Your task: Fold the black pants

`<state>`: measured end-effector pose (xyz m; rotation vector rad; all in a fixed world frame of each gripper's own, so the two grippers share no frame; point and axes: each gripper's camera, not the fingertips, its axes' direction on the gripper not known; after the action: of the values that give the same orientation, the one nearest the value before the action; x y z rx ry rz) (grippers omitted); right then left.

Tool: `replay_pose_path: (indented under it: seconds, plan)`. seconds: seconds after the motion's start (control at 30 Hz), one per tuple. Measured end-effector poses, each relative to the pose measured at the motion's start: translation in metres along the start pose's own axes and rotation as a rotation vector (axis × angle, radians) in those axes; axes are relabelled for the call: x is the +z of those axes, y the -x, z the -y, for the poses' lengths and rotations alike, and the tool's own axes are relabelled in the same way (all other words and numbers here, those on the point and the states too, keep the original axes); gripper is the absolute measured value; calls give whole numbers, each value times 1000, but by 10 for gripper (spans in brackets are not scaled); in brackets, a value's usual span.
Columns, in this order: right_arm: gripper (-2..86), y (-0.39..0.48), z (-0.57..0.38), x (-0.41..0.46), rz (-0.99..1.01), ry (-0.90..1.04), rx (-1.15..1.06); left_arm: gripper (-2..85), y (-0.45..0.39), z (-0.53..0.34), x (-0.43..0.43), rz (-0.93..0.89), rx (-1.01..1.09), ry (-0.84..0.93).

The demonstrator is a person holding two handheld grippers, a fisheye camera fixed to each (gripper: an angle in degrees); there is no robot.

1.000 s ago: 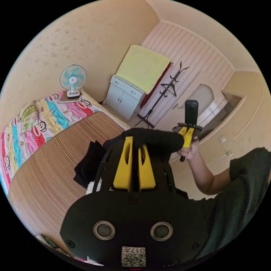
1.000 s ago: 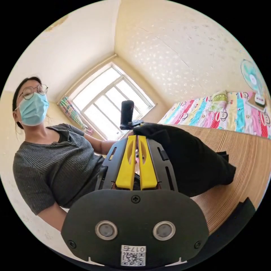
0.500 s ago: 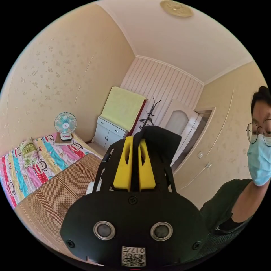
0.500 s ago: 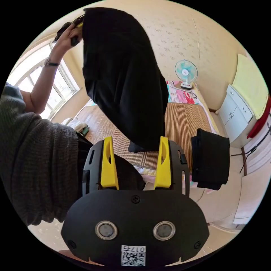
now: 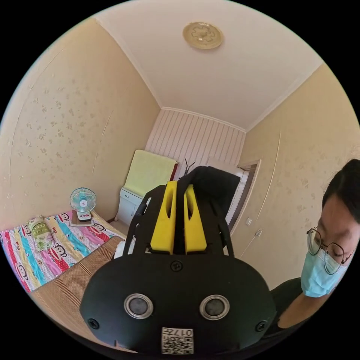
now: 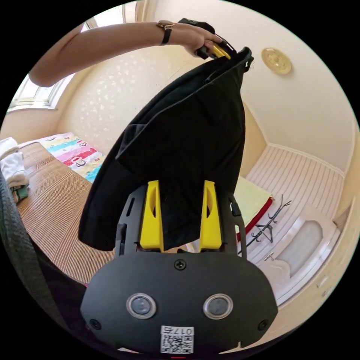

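Overhead, left gripper [image 6: 221,52] pinching the black pants [image 6: 180,150] aloft, fabric hanging above the striped mat [image 6: 52,217], right gripper [image 6: 180,195] waiting spread near the hem.

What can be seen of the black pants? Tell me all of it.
The black pants look like soft, matte, plain fabric. They hang in the air, pinched at the top by the left claw, and drape down over the striped mat. In the left gripper view a bunched edge sits between the shut jaws. The open right claw is near the lower part.
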<state>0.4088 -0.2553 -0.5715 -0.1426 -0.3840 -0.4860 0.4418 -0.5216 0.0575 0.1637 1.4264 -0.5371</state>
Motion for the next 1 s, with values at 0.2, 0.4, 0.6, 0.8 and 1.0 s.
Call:
replay_pose_path:
  seconds: [0.2,0.4,0.6,0.8,1.0]
  plan:
    - [41,-93,41,-31,278,-258,440,15,-10,62,-94,117,23,-79]
    - [32,-225,72,5,593,-422,792,26,16,114,-195,215,22,-123]
    - [31,-291,122,52,967,-482,863,33,26,140,-282,127,56,-159]
    - [28,-305,178,97,937,-401,720,34,8,159,-326,336,74,-255]
    - [28,-289,208,295,959,-81,678,35,118,208,-306,570,-116,-169]
